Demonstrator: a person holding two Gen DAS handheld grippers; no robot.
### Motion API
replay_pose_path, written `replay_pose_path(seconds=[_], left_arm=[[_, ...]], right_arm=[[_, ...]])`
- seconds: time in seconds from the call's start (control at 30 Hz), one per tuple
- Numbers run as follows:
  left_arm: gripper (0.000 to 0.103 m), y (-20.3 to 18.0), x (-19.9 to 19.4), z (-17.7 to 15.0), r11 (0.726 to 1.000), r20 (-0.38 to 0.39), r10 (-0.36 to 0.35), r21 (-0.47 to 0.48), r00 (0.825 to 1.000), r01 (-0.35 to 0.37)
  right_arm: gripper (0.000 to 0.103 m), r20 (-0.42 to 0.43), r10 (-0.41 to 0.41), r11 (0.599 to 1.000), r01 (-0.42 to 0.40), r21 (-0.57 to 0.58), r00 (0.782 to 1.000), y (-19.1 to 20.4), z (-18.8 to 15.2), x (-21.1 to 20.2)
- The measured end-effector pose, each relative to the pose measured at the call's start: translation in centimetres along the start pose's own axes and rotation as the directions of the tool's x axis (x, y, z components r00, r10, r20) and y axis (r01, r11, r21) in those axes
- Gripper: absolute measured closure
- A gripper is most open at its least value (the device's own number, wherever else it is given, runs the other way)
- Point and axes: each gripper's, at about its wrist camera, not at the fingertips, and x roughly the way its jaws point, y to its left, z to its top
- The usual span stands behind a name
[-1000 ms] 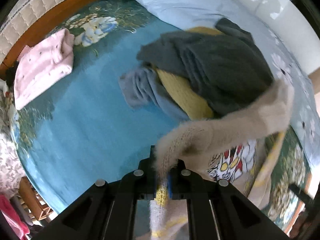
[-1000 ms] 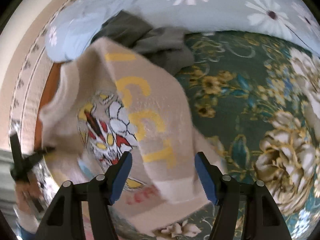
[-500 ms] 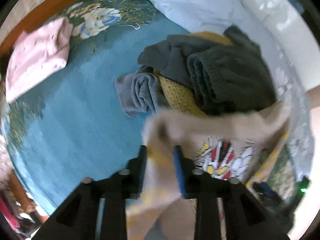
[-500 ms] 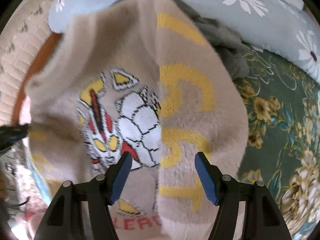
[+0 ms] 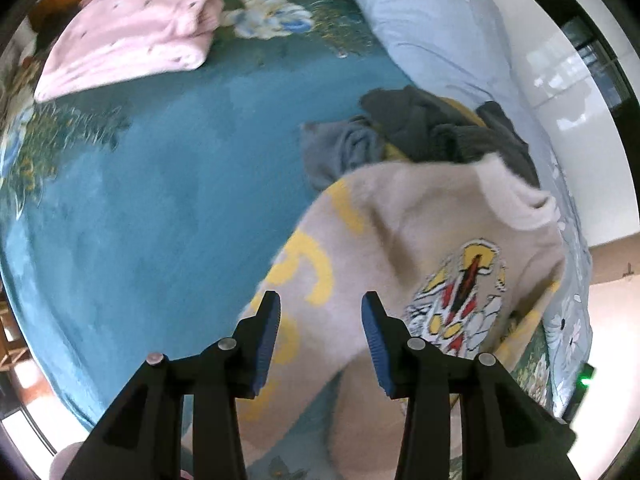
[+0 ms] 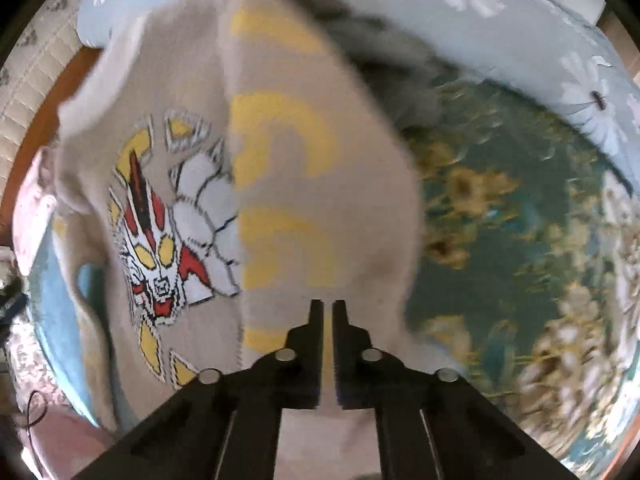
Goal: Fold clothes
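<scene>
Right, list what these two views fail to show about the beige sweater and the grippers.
- Right wrist view: whether the right gripper pinches the beige knitted sweater; motion blur.
- Left wrist view: the sweater's lower hem, behind the left gripper, jaws open.
- Both views: dark grey clothes pile, partly under the sweater.

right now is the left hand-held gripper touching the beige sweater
Apart. The left wrist view shows the left hand-held gripper open, fingers spread with nothing clamped, above the beige sweater.

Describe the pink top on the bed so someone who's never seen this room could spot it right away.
Start from the bed's teal floral blanket. Follow its bare middle away from the heap of dark clothes toward the far edge by the wooden frame. The pink top lies there alone, already folded flat, the only pale pink piece; the others are grey, yellow or beige.
</scene>
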Motion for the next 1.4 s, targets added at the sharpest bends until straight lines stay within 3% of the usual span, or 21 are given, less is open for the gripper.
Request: replay_pose_path(seconds=[0.13,0.27,0.3,0.33,0.4,0.5,0.63,0.9,1.0,1.13,1.27,1.4], left_arm=[[0.06,2.1,0.9,-0.4,0.997,-0.009,0.014,-0.072,1.0,-0.015],[0.06,2.4,1.6,-1.1,0.992,0.005,-0.015,-0.129,1.0,0.016],[0.06,2.2,1.7,-1.3,0.991,0.004,-0.022,-0.13,1.0,0.023],[0.06,2.0,1.7,-1.4,0.991,0.004,-0.027,-0.128,1.0,0.027],[0.06,1.8,1.6,-1.7,0.994,0.009,-0.017,-0.11,1.0,0.018],[0.06,1.7,1.5,-2.1,0.995,0.017,-0.005,-0.095,1.0,0.007],[0.059,2.6,1.4,-2.6,0.992,0.021,0.001,-0.126,1.0,0.002],[0.059,3.6,1.9,-3.3,0.986,0.017,0.01,-0.165,1.0,-0.007],[0.059,3.6,2.3,-3.4,0.987,0.01,0.009,-0.159,1.0,-0.007],[0.059,3.5,2.7,-3.5,0.988,0.001,0.008,-0.152,1.0,-0.007],[0.059,4.2,2.8,-3.6,0.986,-0.003,0.01,-0.164,1.0,-0.011],[0.059,4.9,3.2,-3.7,0.984,-0.009,0.021,-0.176,1.0,-0.022]], right_arm=[[0.103,0.051,-0.022,1.0,0.023,-0.01,0.998,-3.8,1.7,-3.6],[0.097,0.11,0.022,1.0,-0.023,0.011,0.994,-3.2,2.4,-4.3],[0.087,0.105,0.051,0.998,-0.053,0.018,0.993,-2.5,2.5,-3.5],[0.06,0.098,0.08,0.996,-0.082,0.023,0.992,-1.7,2.5,-2.5],[0.033,0.098,0.111,0.994,-0.112,0.01,0.989,0.6,1.9,-0.6],[0.033,0.092,0.079,0.996,-0.075,-0.053,0.993,4.2,1.0,1.9],[0.032,0.023,0.014,0.997,-0.013,-0.076,1.0,7.2,-0.1,5.9],[0.034,0.009,-0.146,0.976,0.146,-0.162,0.989,8.6,-2.2,7.9],[0.048,-0.001,-0.152,0.976,0.15,-0.156,0.988,7.5,-2.6,7.5],[0.081,-0.012,-0.114,0.987,0.112,-0.119,0.993,5.3,-2.7,5.6],[0.088,0.004,-0.062,0.996,0.062,-0.068,0.998,1.7,-2.8,2.2],[0.096,0.067,-0.126,0.991,0.129,-0.043,0.99,-2.9,-2.6,-1.7]])
